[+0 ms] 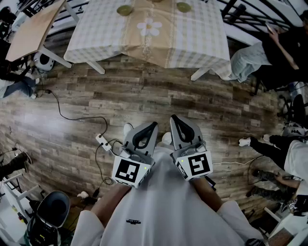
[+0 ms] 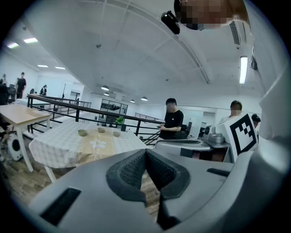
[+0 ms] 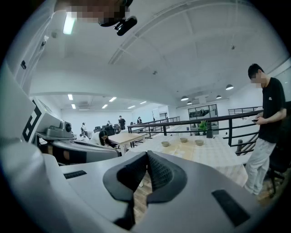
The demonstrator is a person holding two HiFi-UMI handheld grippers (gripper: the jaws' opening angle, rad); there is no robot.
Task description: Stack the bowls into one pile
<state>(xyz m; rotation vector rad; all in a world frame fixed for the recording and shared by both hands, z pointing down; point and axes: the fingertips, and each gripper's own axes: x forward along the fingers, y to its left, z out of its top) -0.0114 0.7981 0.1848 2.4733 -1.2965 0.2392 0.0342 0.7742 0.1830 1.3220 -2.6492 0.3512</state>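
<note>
Three small pale bowls stand apart on a table with a checked cloth (image 1: 192, 38), far ahead of me. Two of them show in the head view, a left bowl (image 1: 124, 9) and a right bowl (image 1: 183, 6). The left gripper view has all three: bowl (image 2: 82, 132), bowl (image 2: 101, 129), bowl (image 2: 117, 134). So does the right gripper view: bowl (image 3: 165, 144), bowl (image 3: 183, 140), bowl (image 3: 199, 142). My left gripper (image 1: 153, 125) and right gripper (image 1: 173, 117) are held side by side close to my chest. Both are shut and hold nothing.
Wooden floor lies between me and the table. A power strip (image 1: 101, 140) with cables lies on it near my feet. A wooden table (image 1: 31, 31) stands at the far left, a chair (image 1: 52, 209) at the near left. A standing person (image 3: 267, 123) and seated people are at the right.
</note>
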